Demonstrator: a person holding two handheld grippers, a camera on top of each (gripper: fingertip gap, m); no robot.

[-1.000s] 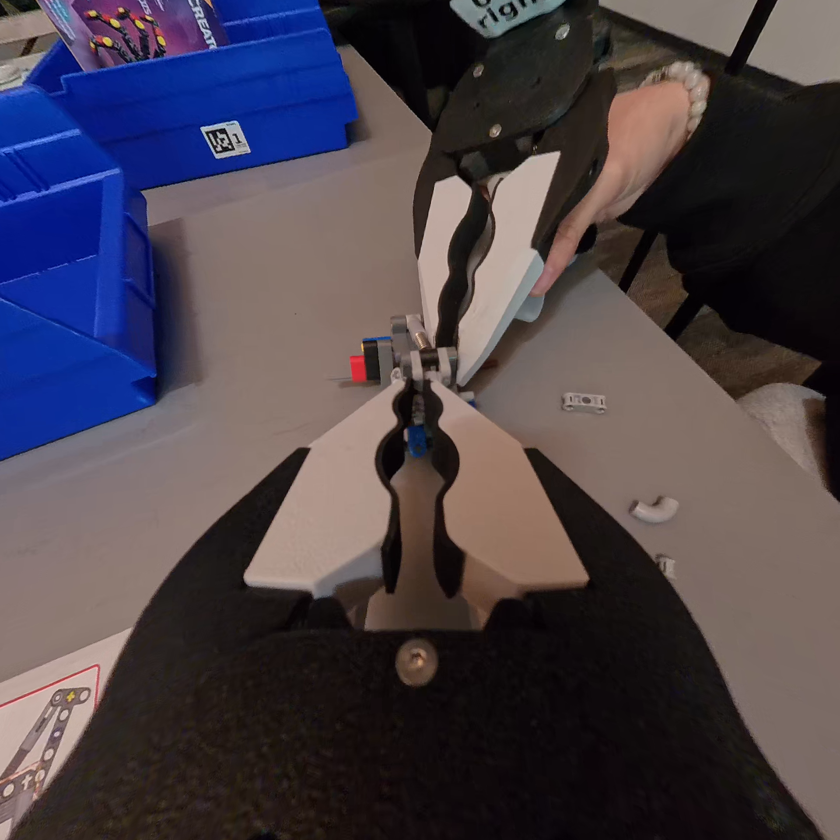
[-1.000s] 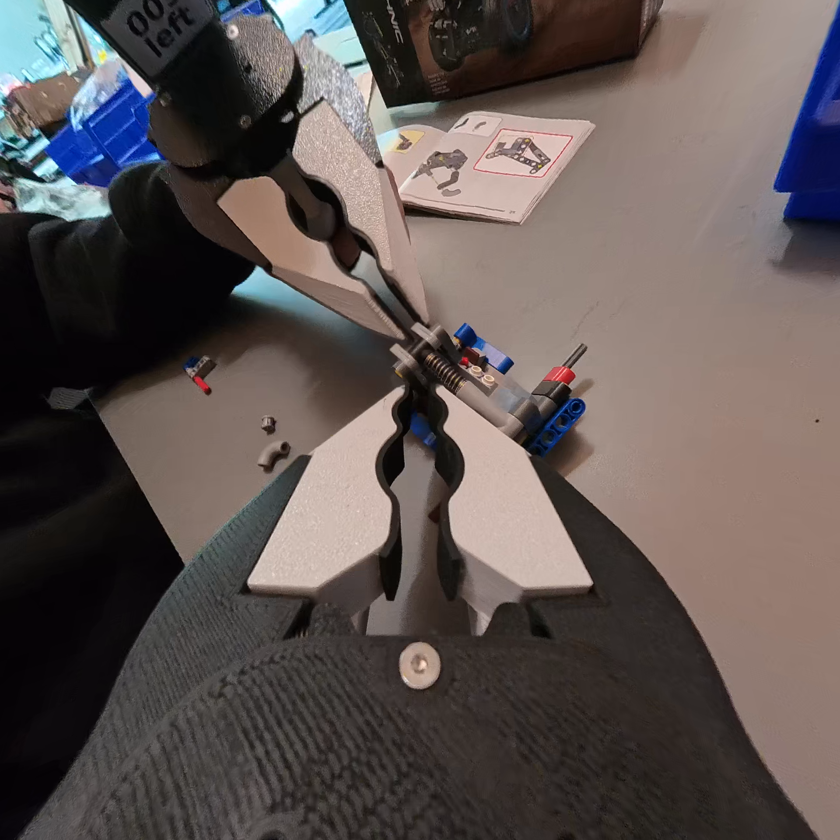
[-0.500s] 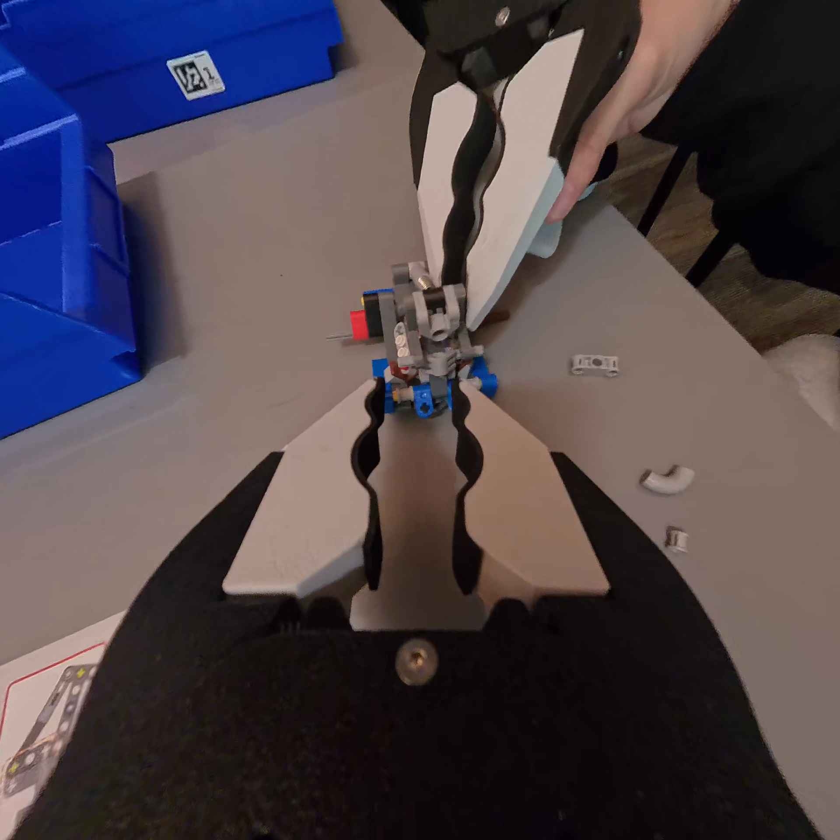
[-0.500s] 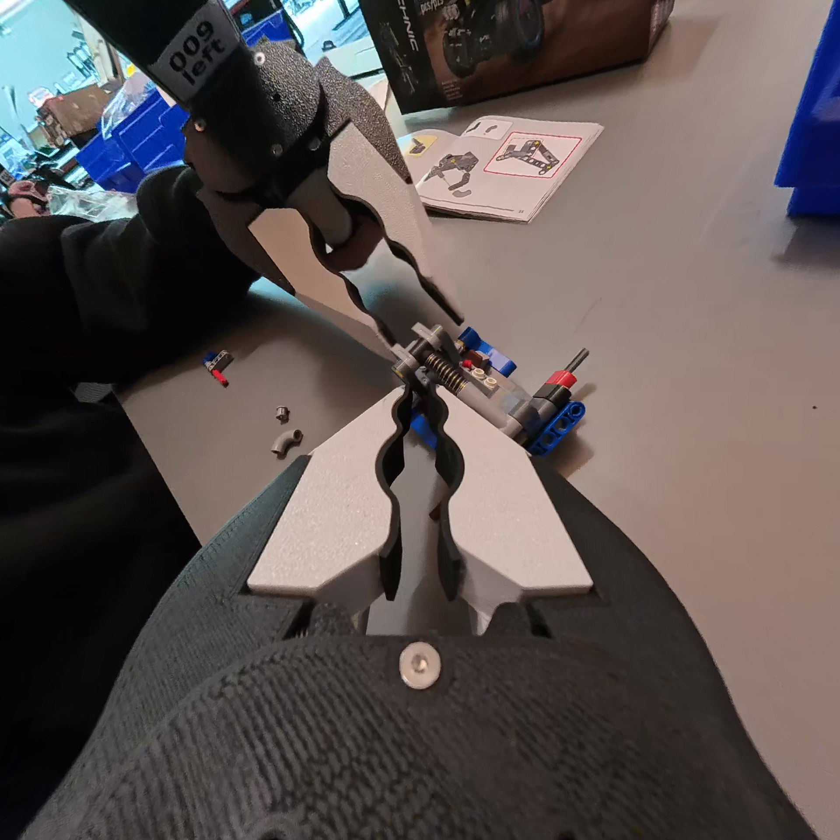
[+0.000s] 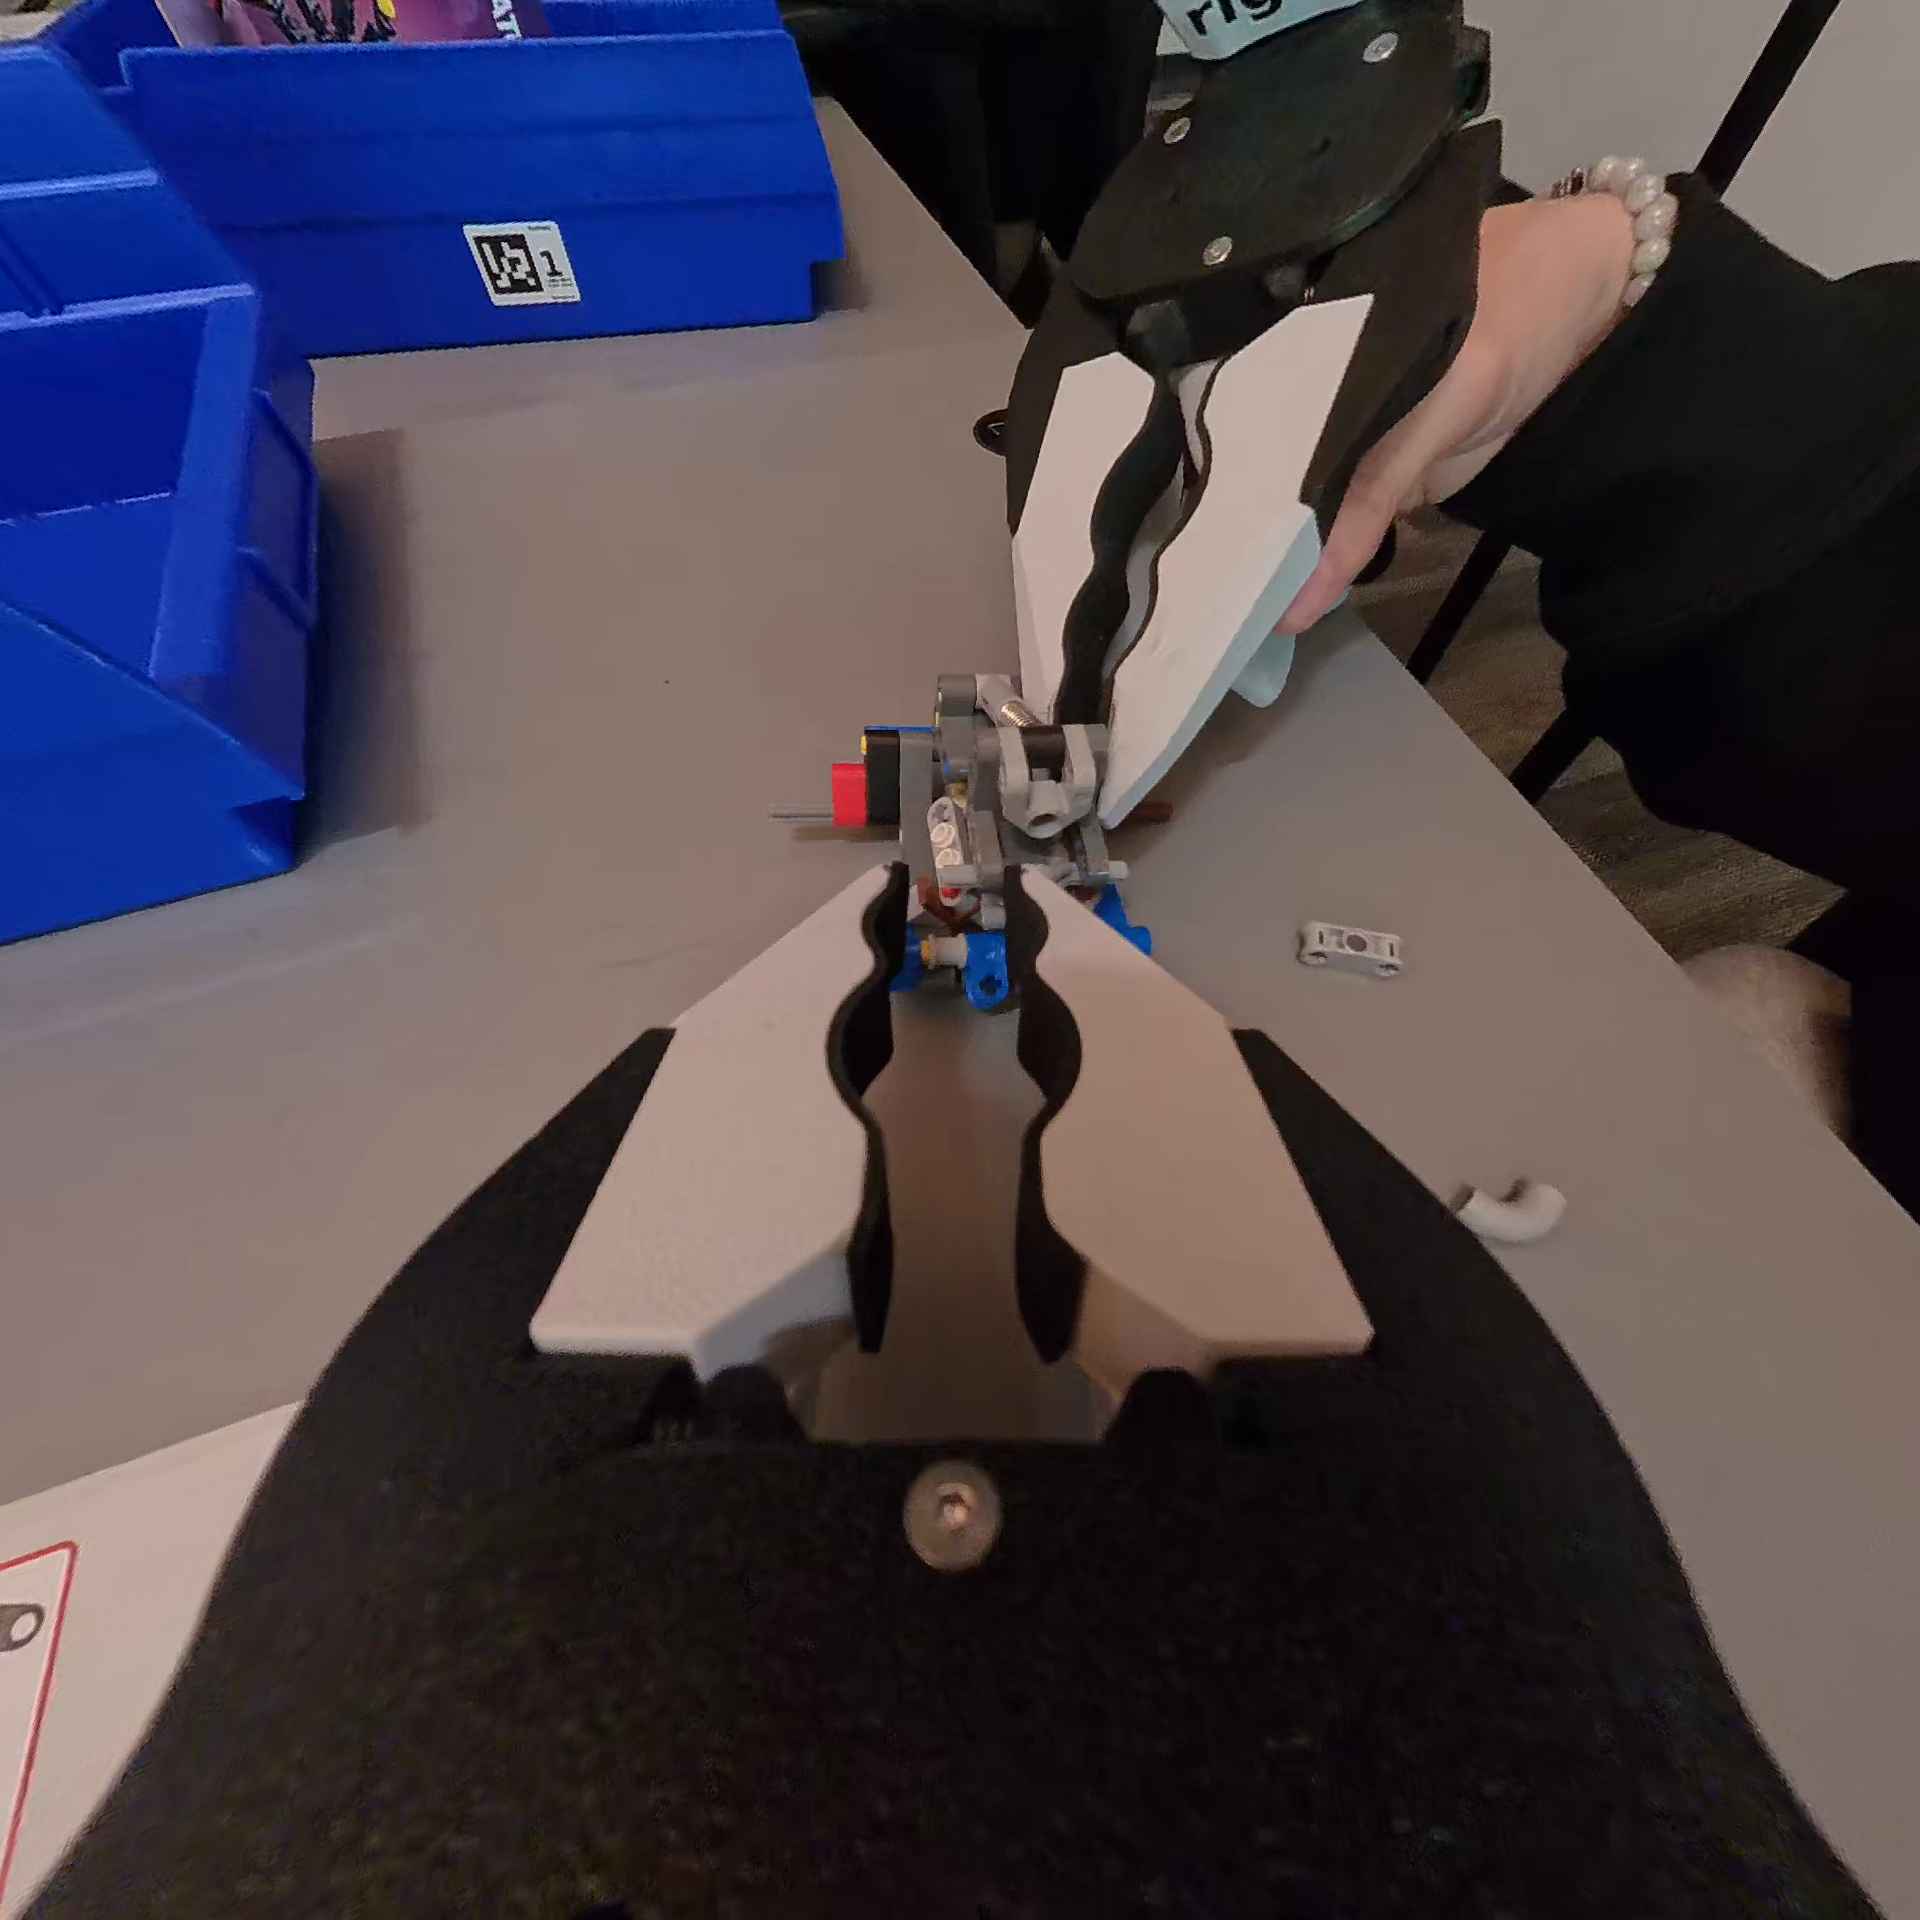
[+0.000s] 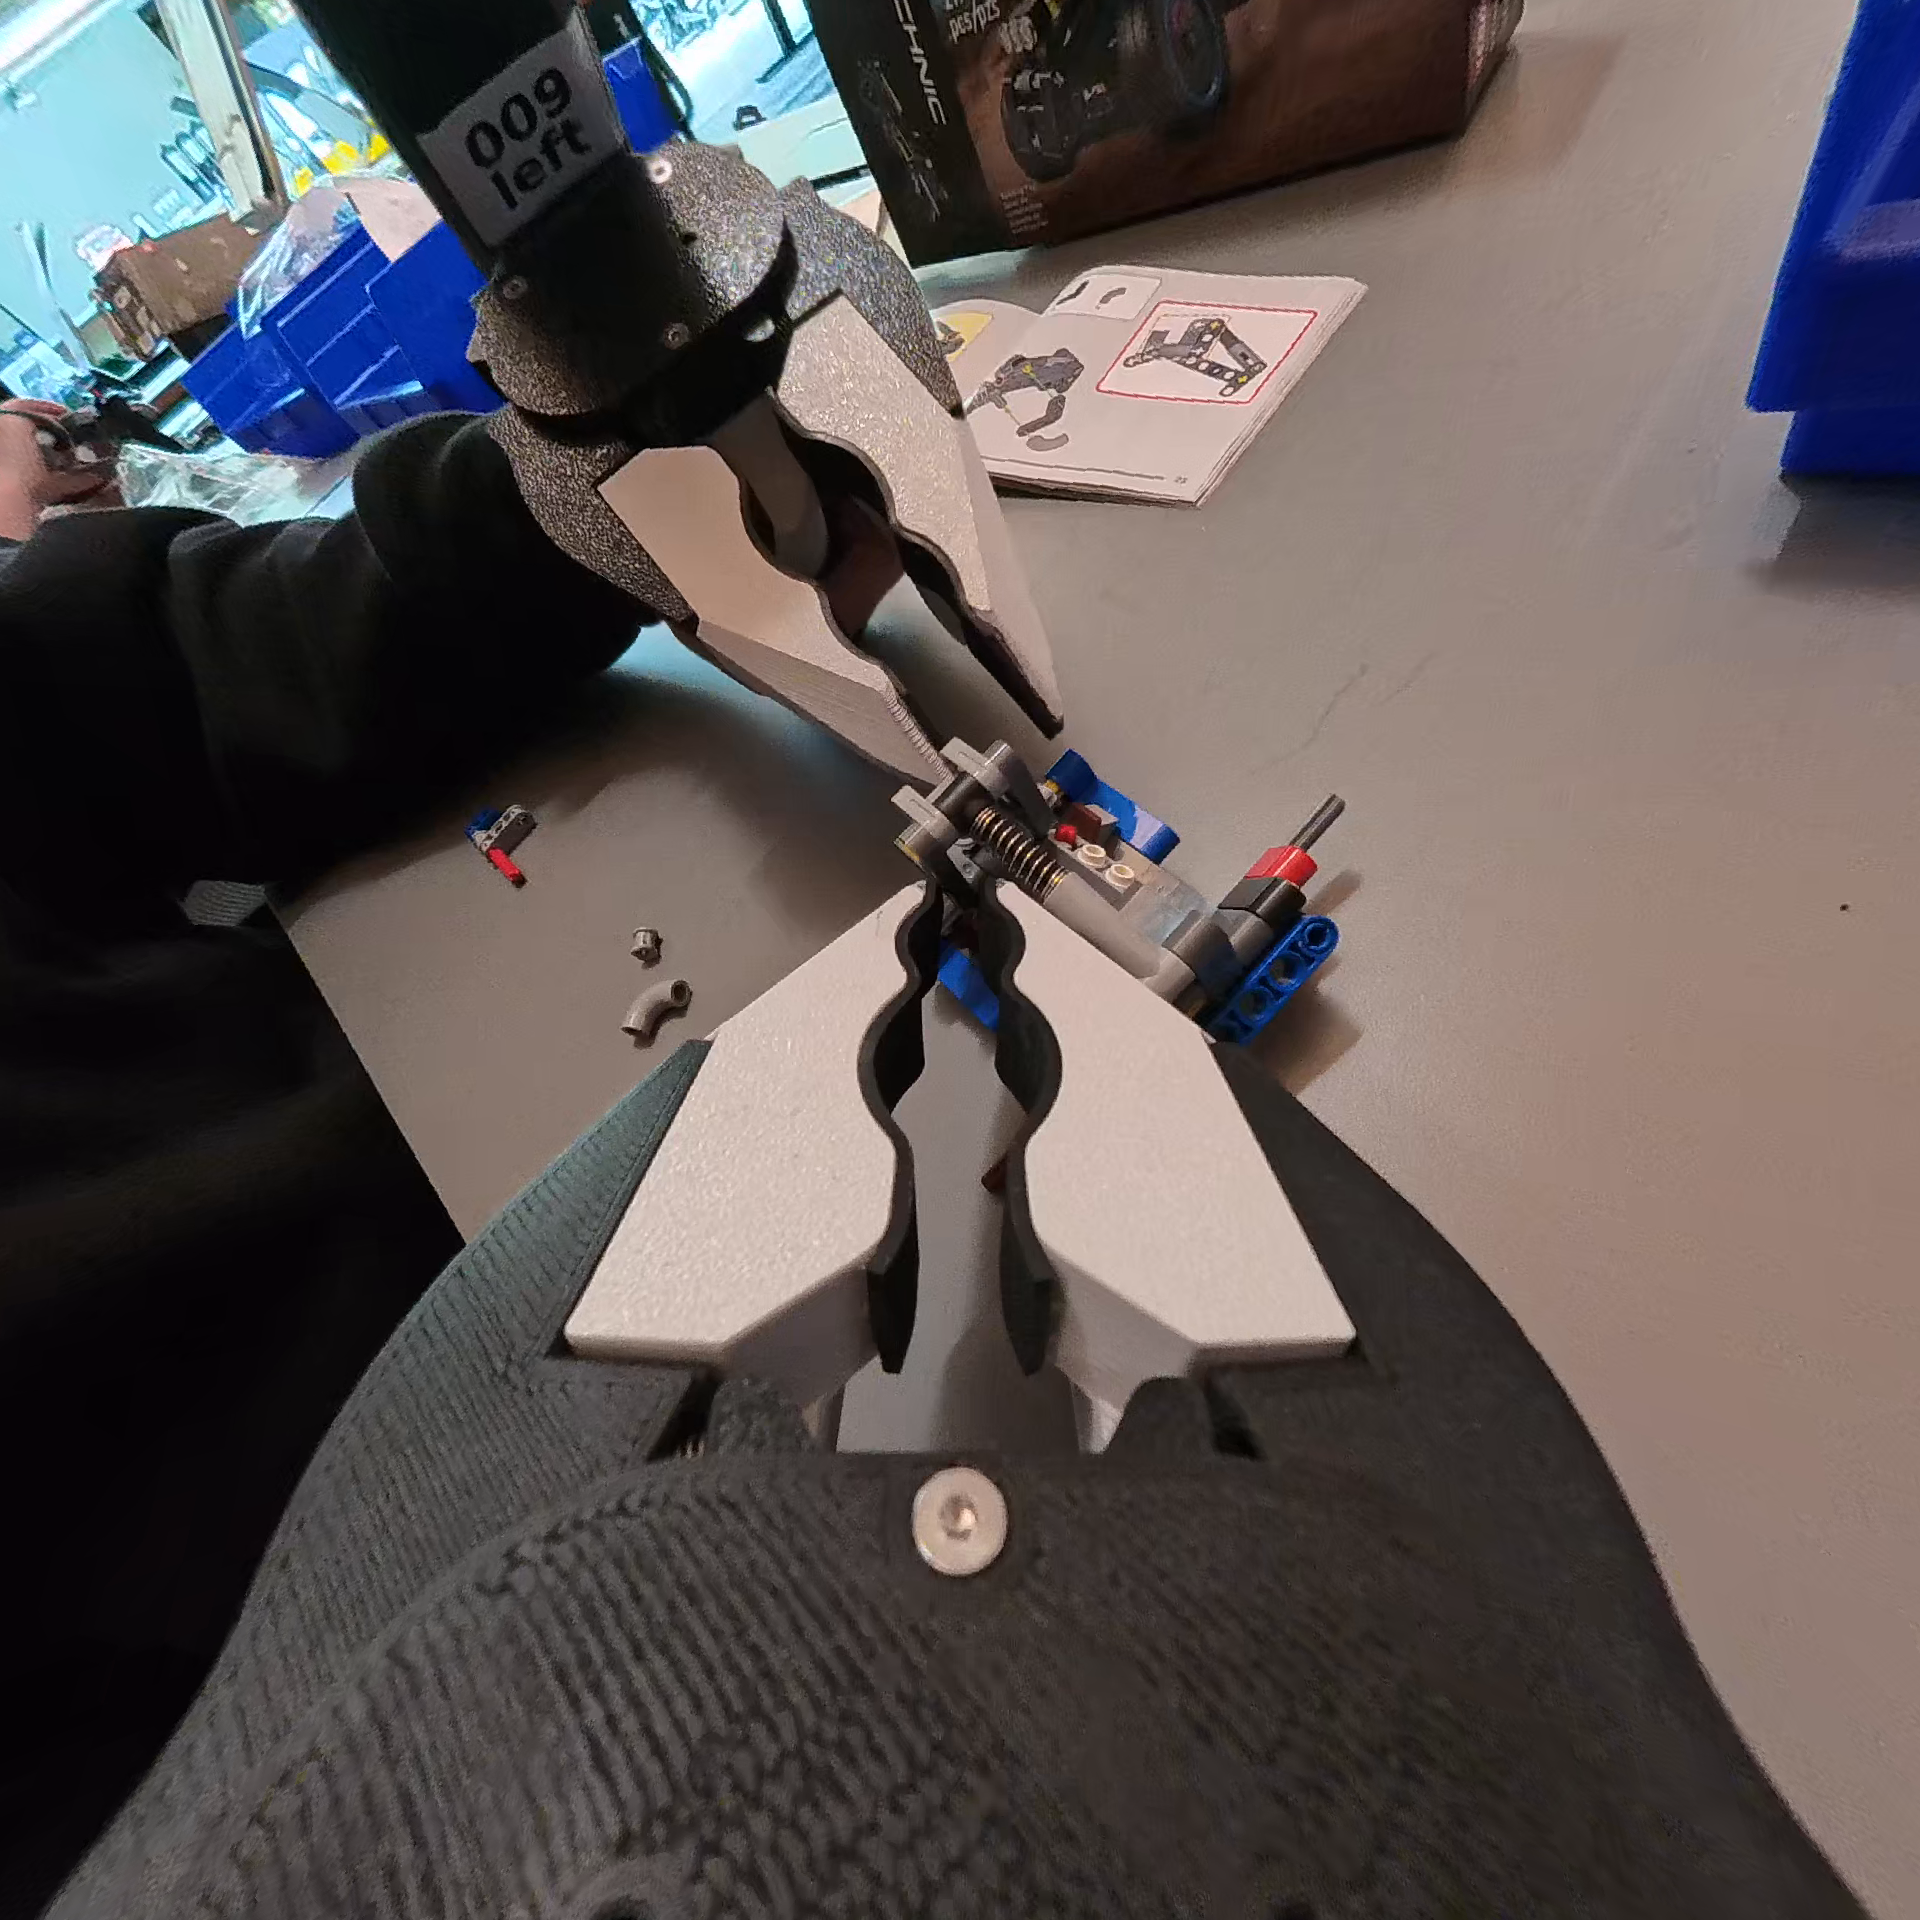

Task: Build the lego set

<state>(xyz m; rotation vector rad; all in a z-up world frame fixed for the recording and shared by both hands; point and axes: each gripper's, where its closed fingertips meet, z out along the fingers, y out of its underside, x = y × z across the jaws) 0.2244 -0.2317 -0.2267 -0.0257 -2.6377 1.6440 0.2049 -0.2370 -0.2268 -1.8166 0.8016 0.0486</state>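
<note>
One brick assembly [image 5: 987, 821], three loose grey pieces [image 5: 1349, 945], two blue bins [image 5: 468, 177].

Workshop or lab: grey worktable [image 6: 1558, 644], blue parts bins [image 5: 499, 177], instruction booklet [image 6: 1143, 384].

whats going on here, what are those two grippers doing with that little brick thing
A person holds a gripper in each hand over a small grey, blue and red brick assembly on a grey table. The right gripper has its jaws shut on the assembly's near end by the spring. The left gripper has its jaws partly open around the other side. Loose small parts lie nearby.
</note>
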